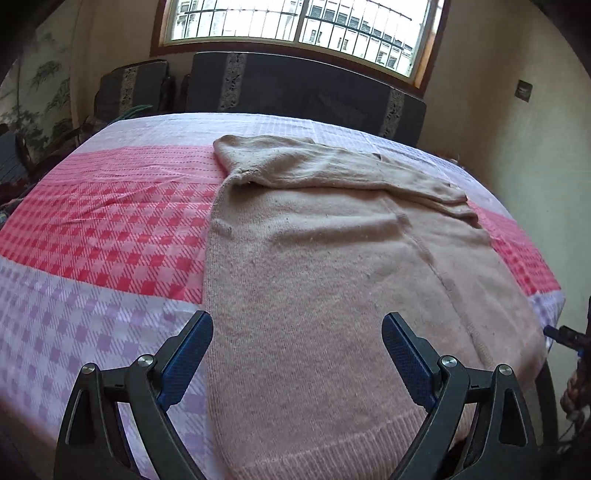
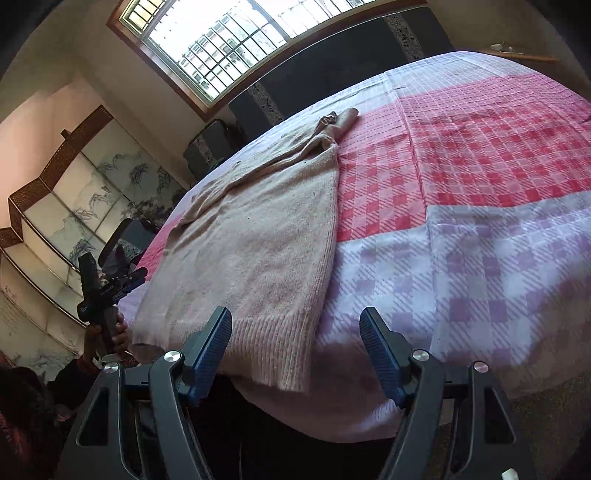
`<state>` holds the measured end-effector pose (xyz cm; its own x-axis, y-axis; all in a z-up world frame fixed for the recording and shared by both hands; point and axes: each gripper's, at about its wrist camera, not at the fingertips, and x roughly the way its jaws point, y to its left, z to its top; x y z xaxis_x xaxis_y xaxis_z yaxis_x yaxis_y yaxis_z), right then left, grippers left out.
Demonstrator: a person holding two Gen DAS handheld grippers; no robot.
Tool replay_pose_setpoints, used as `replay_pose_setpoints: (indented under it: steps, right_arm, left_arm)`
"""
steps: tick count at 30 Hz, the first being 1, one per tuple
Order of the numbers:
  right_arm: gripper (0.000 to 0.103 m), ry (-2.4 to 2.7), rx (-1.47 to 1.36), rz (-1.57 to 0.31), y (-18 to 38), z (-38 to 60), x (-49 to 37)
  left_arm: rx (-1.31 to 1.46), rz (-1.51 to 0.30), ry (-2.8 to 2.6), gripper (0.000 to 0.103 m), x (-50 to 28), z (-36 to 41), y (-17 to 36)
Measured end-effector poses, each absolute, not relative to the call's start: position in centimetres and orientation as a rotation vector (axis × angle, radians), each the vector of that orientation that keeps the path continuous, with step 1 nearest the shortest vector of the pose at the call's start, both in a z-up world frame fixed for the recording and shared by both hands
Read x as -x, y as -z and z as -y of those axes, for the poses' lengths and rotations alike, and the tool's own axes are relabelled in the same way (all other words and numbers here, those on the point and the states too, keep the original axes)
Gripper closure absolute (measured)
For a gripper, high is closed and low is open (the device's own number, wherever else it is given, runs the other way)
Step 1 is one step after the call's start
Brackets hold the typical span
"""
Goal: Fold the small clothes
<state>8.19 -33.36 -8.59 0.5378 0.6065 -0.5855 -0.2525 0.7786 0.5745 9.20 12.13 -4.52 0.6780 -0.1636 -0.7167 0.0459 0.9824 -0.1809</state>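
Observation:
A beige knit sweater (image 1: 332, 266) lies flat on a pink and lilac checked bedsheet (image 1: 110, 229), folded lengthwise, with a sleeve laid across its far end. My left gripper (image 1: 297, 332) is open and empty, hovering just above the sweater's near ribbed hem. In the right wrist view the sweater (image 2: 266, 236) lies left of centre. My right gripper (image 2: 295, 332) is open and empty at the bed's near edge, over the hem's right corner. The left gripper (image 2: 125, 282) shows at the far left, held in a hand.
The bed (image 2: 498, 184) spreads wide to the right of the sweater. Dark cushions (image 1: 303, 88) stand along its far edge under a window (image 1: 295, 26). A painted screen (image 2: 74, 206) stands to the left. The right gripper's tip (image 1: 565, 334) shows at the right edge.

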Motion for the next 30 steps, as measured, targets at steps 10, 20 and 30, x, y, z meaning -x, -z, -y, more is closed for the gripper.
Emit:
replay_pose_setpoints:
  steps: [10,20,30]
  right_arm:
    - [0.037,-0.523,-0.433,-0.867,9.0,30.9,-8.6]
    - [0.074,-0.553,-0.579,-0.935,10.4,30.8,-8.8]
    - [0.077,-0.634,-0.559,-0.924,10.3,30.1,-8.4]
  left_arm:
    - [0.372,-0.913,0.114,0.014,-4.1,-17.6,6.1]
    - [0.299,-0.937,0.258,0.017,-1.5,-14.2,6.6]
    - [0.648,-0.879,0.435,0.017,-0.5,-17.7,7.7]
